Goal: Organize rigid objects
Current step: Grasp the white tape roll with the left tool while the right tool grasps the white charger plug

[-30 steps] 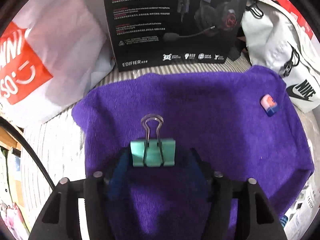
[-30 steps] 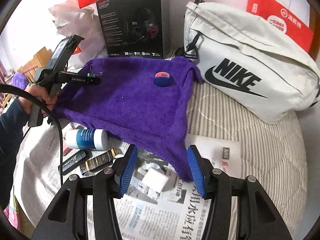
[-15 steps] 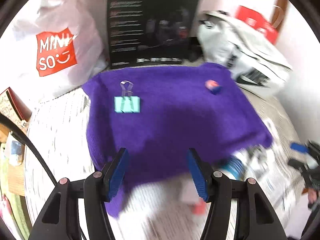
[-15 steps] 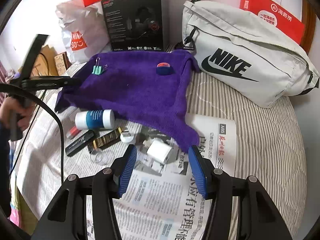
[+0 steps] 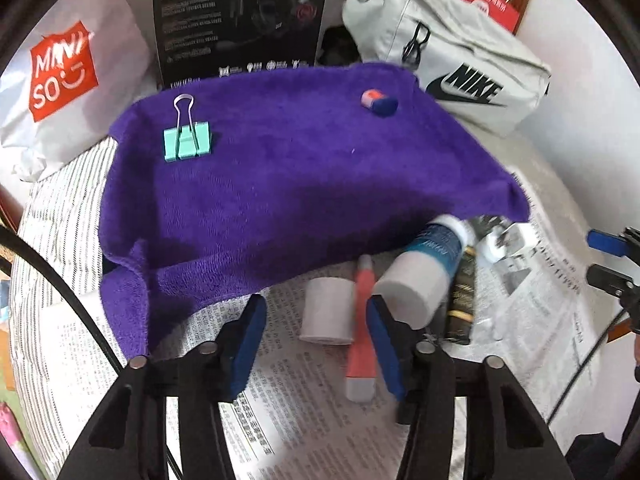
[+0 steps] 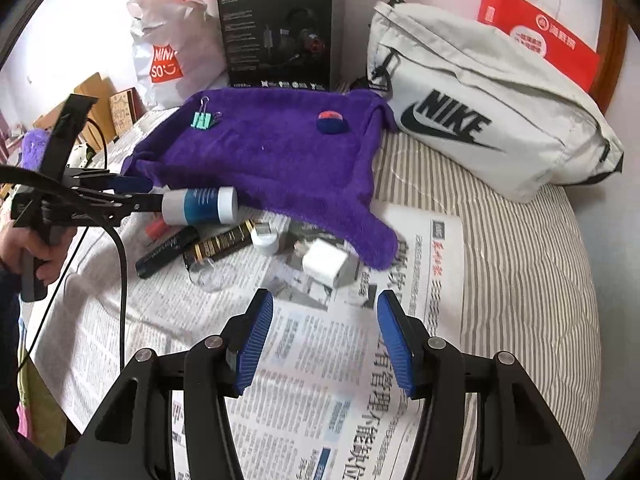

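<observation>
A teal binder clip and a pink-and-blue eraser lie on the purple towel. My left gripper hovers over the newspaper at the towel's near edge. Its jaws are closing. A white cylinder and a coral tube show between them, and the pads press on neither. A white-and-blue bottle lies just beside its right finger. My right gripper stands open and empty, short of a white charger.
On the newspaper lie a black tube, a black-and-gold tube, a small white jar and a clear cap. A headset box, a grey Nike bag and a Miniso bag line the back.
The left gripper has drawn back from the binder clip, which stays on the towel, to the items on the newspaper, and its jaws stand narrower. The right gripper has backed off slightly.
</observation>
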The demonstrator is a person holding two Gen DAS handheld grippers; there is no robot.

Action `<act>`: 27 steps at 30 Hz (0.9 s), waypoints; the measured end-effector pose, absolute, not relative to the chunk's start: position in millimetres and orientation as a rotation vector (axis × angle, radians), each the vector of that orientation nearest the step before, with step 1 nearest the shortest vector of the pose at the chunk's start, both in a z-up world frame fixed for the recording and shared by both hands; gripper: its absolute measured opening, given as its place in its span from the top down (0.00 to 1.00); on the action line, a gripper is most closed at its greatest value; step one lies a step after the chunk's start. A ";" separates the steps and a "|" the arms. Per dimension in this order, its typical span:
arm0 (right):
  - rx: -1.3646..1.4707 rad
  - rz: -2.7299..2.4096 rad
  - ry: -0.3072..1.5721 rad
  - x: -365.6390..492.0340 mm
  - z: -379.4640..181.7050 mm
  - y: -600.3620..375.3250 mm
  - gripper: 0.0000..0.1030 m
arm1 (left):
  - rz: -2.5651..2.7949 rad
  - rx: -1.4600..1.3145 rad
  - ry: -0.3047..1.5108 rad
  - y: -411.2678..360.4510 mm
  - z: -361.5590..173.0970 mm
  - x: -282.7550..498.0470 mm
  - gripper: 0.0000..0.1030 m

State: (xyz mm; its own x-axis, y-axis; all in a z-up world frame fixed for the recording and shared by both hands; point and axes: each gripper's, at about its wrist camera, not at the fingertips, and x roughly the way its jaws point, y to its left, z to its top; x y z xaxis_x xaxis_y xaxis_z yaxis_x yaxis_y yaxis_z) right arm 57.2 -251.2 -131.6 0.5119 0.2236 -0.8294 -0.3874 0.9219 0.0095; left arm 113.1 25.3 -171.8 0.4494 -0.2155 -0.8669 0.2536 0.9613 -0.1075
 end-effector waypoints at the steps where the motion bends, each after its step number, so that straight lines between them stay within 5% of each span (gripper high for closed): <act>1: -0.183 0.365 0.976 55.6 -133.8 -253.0 0.47 | -0.285 0.038 1.061 26.1 -174.2 114.1 0.58; 14: -0.184 0.356 1.013 57.2 -149.8 -252.1 0.47 | -0.224 0.086 1.055 22.8 -180.9 122.4 0.63; 17: -0.172 0.340 1.022 63.6 -155.4 -252.9 0.47 | -0.174 0.138 1.040 18.1 -181.5 121.0 0.74; 27: -0.107 0.338 1.026 98.2 -178.0 -240.6 0.47 | -0.155 0.035 1.039 39.9 -183.2 102.0 0.74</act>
State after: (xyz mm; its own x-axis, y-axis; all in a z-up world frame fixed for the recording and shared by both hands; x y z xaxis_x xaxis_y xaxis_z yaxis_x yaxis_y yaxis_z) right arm 98.2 -240.6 -178.0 0.4712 0.2258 -0.8526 -0.3249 0.9431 0.0702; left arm 102.0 39.9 -183.2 0.4970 -0.1117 -0.8606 0.1451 0.9884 -0.0445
